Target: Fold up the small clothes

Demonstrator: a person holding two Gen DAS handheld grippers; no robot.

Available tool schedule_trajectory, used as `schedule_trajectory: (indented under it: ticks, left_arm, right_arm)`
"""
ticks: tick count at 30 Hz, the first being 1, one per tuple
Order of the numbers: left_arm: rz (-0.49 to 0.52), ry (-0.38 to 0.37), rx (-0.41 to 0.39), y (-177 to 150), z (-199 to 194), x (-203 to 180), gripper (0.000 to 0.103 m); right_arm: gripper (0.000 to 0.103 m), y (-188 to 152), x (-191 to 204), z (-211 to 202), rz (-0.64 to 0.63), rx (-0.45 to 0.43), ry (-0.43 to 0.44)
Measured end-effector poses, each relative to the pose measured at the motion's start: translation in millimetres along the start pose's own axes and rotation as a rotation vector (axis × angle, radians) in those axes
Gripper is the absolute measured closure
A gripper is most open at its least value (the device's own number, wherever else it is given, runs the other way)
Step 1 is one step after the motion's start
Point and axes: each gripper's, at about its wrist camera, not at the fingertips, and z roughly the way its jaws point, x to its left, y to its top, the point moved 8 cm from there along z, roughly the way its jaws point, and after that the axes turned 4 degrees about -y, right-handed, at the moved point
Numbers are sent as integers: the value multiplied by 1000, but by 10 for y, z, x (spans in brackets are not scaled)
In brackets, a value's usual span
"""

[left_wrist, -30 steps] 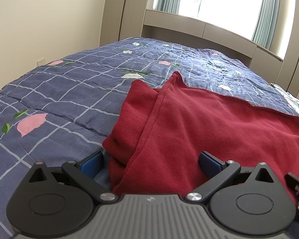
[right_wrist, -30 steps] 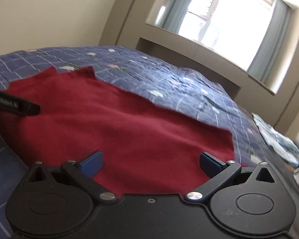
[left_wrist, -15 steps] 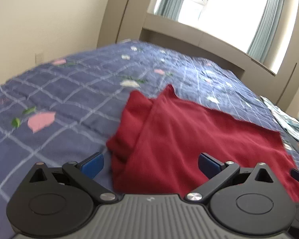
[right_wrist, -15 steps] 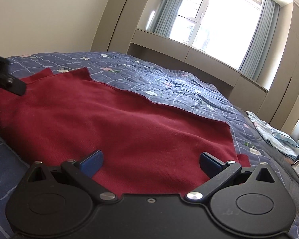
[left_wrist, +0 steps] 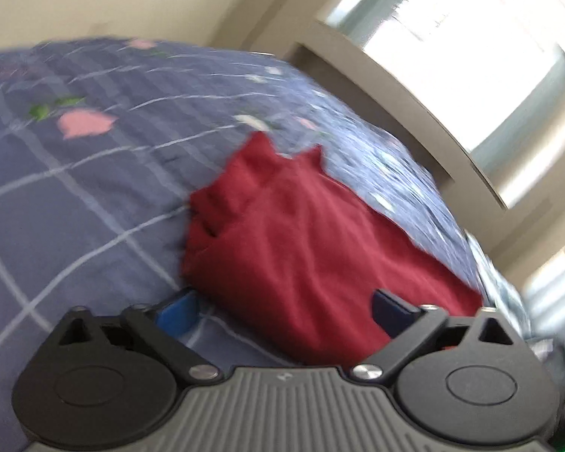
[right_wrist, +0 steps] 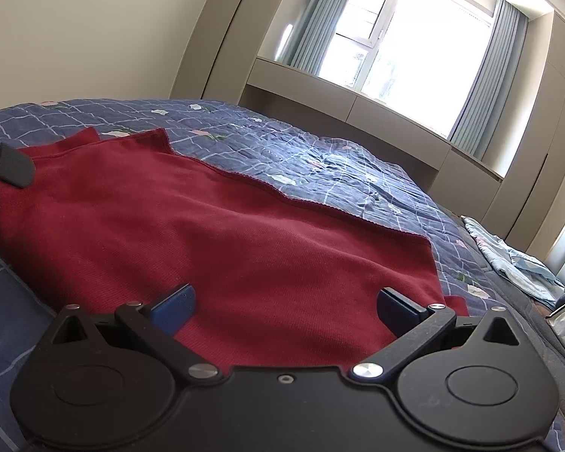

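One red garment (right_wrist: 214, 233) on one quilt (right_wrist: 320, 162), two claws, left (left_wrist: 282, 307) closing slightly, right (right_wrist: 286, 307) gaping, both empty.

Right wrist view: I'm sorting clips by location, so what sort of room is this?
Most likely a bedroom: a bed under a blue checked quilt, a curtained window, and tall built-in cupboards. A red garment lies on the quilt.

No legible text, label, brand name, number or sign appears in either wrist view. A small embossed mark sits at the centre of the ribbed grey plastic gripper body (left_wrist: 282, 376) in the left wrist view, but motion blur leaves it unreadable.
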Motion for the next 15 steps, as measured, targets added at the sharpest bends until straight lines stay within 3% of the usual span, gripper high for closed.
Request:
schedule_trajectory:
  ticks: [2, 5, 8, 11, 15]
  left_arm:
    - [-49, 44, -42, 34, -6, 80, 40]
    - [-73, 84, -66, 37, -6, 163, 57]
    - [-77, 78, -75, 35, 12, 177, 57]
    - [-72, 58, -76, 43, 17, 170, 44]
    - [-27, 64, -85, 16, 45, 112, 37]
  right_arm:
    - [1, 1, 5, -5, -4, -3, -4]
    - [1, 6, 18, -18, -16, -12, -15]
    - [1, 21, 37, -53, -35, -32, -38]
    - [1, 159, 1, -81, -29, -89, -23]
    - [1, 438, -38, 138, -64, -145, -22]
